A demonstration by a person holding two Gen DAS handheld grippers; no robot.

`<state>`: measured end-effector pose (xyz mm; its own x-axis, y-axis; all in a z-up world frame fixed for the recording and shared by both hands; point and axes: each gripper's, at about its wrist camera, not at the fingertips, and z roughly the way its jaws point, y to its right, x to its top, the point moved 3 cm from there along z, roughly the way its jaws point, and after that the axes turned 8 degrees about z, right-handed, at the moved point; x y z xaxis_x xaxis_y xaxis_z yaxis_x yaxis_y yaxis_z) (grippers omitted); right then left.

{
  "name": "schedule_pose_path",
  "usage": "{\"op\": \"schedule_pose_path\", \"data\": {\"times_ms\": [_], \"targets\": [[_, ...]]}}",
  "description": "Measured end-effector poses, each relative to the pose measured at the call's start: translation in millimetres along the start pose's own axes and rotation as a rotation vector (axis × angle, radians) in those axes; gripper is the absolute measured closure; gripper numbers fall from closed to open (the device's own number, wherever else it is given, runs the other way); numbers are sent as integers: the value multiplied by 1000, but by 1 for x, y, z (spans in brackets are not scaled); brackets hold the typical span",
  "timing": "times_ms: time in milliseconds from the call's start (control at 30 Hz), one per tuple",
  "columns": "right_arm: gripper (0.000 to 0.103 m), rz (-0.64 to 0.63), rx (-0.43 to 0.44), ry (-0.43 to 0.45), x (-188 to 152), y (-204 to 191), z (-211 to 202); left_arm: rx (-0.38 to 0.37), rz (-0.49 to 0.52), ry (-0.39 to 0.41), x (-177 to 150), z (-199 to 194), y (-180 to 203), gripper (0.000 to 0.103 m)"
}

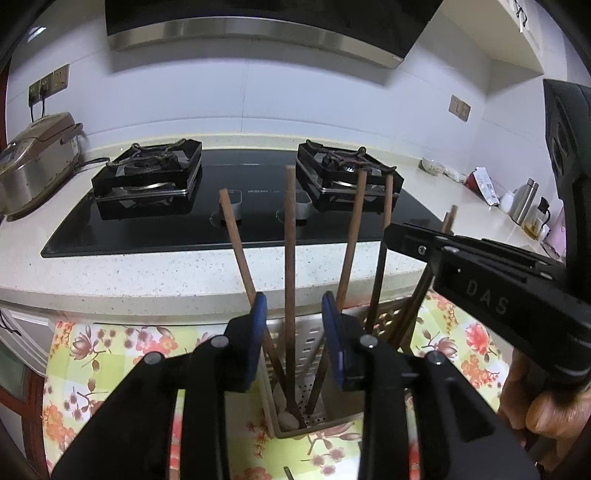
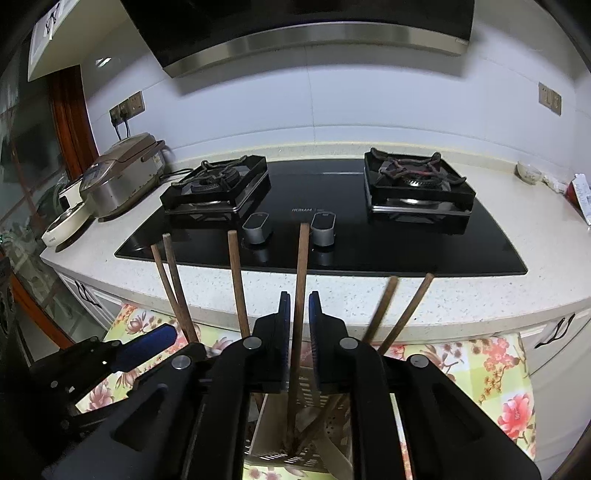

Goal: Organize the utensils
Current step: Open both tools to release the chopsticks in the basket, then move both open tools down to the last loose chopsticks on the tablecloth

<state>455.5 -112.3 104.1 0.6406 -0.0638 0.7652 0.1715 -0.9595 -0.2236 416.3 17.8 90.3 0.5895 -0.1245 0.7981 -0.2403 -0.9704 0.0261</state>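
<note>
Several brown wooden chopsticks stand fanned out in a perforated cream utensil holder [image 1: 314, 339] on a floral tablecloth [image 1: 110, 354]. My left gripper [image 1: 294, 308] is open above the holder; one upright chopstick [image 1: 290, 240] rises between its blue pads [image 1: 258, 317] without touching them. In the right wrist view my right gripper [image 2: 299, 306] stands open by a narrow gap around another chopstick [image 2: 302, 266], with the holder [image 2: 266, 424] below. The right gripper's black finger [image 1: 480, 269] crosses the left view's right side. The left gripper's blue pad [image 2: 147, 349] shows at lower left.
Just behind the cloth-covered table runs a speckled counter [image 1: 147, 273] with a black two-burner gas hob [image 1: 229, 206]. A rice cooker [image 1: 33, 162] stands at the left, bottles and packets [image 1: 524, 199] at the right. A range hood [image 1: 258, 29] hangs above. A hand [image 1: 546, 413] holds the right gripper.
</note>
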Motion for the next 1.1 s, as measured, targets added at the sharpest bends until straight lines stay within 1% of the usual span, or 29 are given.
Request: {"op": "schedule_pose_path", "data": {"times_ms": [133,200,267,300,367,400,467,567,633,733,800,900,1033,1100], "targets": [[87,8,4,21,3,3,-13,7,2,22,2,-12,0,73],[82,7,7,40,4,4,-24,5,0,36,2,-20,0,73],[67,10,7,54,4,6,-35,8,-5,55,2,-30,-1,73],[64,12,7,65,3,7,-42,6,-6,61,1,-33,0,73],[54,9,7,88,0,11,-56,2,-16,82,-2,-46,-1,73],[52,8,9,98,-3,13,-64,3,-21,92,-5,-54,-2,73],[40,11,10,113,-11,19,-80,4,-30,98,-11,-63,-2,69],[32,24,13,123,-30,32,-97,-6,-54,95,-31,-76,-4,66],[30,34,14,101,-48,42,-102,-12,-74,74,-51,-81,-4,66],[29,46,-7,50,-86,58,-102,-11,-103,22,-84,-81,-6,66],[29,58,-28,14,-111,68,-97,-6,-128,-21,-112,-78,-8,66],[29,61,-44,-47,-145,74,-86,-18,-146,-77,-141,-73,-4,67],[28,58,-53,-128,-190,78,-72,-43,-115,-163,-175,-59,15,67],[28,65,-46,-172,-208,81,-63,-57,-103,-208,-190,-50,27,70]]}}
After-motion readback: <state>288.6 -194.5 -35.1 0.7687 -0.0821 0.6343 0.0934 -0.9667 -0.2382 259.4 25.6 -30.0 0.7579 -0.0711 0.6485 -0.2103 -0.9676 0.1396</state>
